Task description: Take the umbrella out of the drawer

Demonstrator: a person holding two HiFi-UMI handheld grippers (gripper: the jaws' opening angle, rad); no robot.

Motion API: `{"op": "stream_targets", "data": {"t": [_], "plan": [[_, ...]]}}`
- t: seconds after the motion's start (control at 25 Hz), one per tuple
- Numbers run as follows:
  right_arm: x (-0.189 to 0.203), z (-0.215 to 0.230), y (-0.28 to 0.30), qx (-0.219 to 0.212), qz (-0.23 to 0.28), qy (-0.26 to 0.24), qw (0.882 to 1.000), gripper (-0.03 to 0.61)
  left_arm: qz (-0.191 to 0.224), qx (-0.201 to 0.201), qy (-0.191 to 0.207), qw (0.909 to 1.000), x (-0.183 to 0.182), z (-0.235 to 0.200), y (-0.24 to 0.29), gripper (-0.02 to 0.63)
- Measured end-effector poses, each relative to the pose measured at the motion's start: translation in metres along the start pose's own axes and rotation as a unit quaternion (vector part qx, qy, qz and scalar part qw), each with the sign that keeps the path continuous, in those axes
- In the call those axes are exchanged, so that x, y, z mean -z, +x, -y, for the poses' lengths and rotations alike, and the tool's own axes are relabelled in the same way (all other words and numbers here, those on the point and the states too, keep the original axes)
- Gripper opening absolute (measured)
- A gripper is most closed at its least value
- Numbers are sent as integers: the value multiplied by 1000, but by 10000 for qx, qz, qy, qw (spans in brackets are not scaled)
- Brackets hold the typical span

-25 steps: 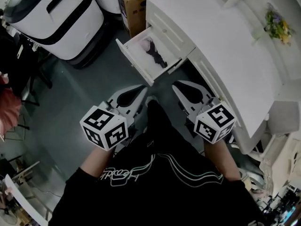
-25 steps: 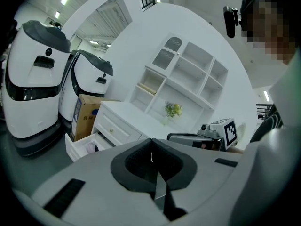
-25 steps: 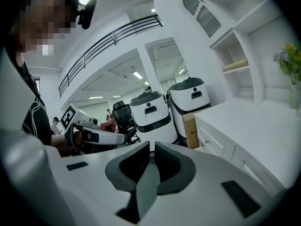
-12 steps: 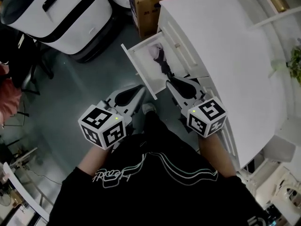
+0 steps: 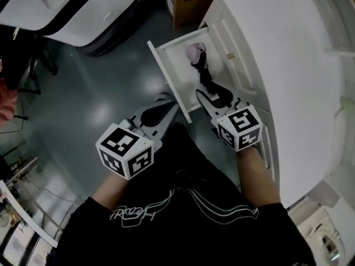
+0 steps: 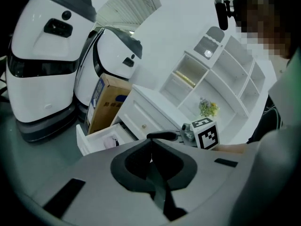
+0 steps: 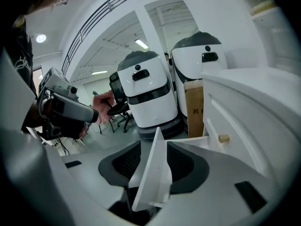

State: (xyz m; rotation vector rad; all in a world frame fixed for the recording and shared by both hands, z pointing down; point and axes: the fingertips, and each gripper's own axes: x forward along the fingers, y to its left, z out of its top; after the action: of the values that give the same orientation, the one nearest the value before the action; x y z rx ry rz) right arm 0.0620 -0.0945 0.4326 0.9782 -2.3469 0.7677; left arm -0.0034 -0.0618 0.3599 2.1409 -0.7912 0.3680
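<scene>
Two jaws of my right gripper (image 7: 153, 161) have just been opening and stand half apart, with the drawer (image 5: 166, 73) wall between them, untouched. My left gripper (image 6: 151, 147) is closed and empty. With the umbrella (image 5: 203, 70) along the drawer's inner edge, I'd straddle its middle before squeezing.

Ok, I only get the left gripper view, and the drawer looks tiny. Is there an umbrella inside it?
Observer: Yes. The head view looks into the drawer: a dark folded umbrella lies there, with a pale pink thing at its far end.
Operator: Did the right gripper grab it?
Observer: No. The right gripper has just been opening its jaws. Its own view shows only a white drawer wall between them, not squeezed.
Operator: Where's mine?
Observer: The left gripper, shut, hangs outside the drawer front, above the grey floor.
</scene>
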Motion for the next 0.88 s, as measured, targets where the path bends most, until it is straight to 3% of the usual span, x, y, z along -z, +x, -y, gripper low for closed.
{"op": "stream_targets", "data": {"t": [0.48,0.88], "plan": [[108,100,135,740,-995,98,9922,217,-381,-27,-487,9981,53,-118,57,21],[196,182,201,1368,-2022,282,9693,229,-324,-222,-1001,9942,67,-186,74,21]]}}
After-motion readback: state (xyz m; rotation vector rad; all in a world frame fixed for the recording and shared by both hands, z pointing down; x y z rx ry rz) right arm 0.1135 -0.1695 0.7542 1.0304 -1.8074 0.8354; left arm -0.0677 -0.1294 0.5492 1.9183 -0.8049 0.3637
